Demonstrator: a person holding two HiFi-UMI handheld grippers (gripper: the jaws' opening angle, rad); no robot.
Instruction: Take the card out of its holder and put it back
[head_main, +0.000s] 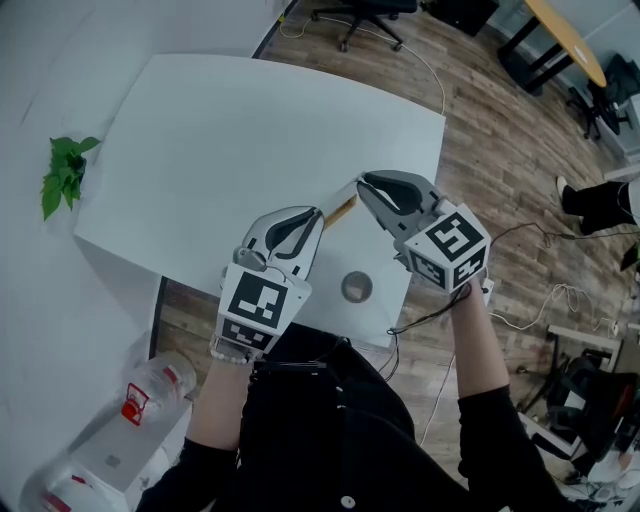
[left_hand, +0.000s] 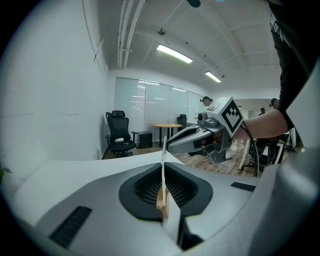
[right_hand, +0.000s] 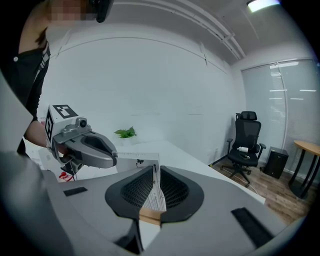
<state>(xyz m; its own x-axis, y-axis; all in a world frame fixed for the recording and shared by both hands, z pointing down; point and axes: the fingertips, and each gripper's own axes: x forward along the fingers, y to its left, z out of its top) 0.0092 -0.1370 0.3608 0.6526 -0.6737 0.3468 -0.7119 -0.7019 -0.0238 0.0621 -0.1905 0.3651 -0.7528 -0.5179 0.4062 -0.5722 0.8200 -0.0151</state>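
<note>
While held over the white rectangular table (head_main: 250, 130), the left gripper (head_main: 316, 217) and the right gripper (head_main: 363, 186) each clench the thin white printed card (right_hand: 151, 192) and its pale wooden holder (right_hand: 150, 216).

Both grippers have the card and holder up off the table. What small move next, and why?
Probably lower it to the table and regrip. The left gripper and right gripper each look shut across both card and wooden holder, so pulling apart now likely separates nothing; one should hold the card alone.
</note>
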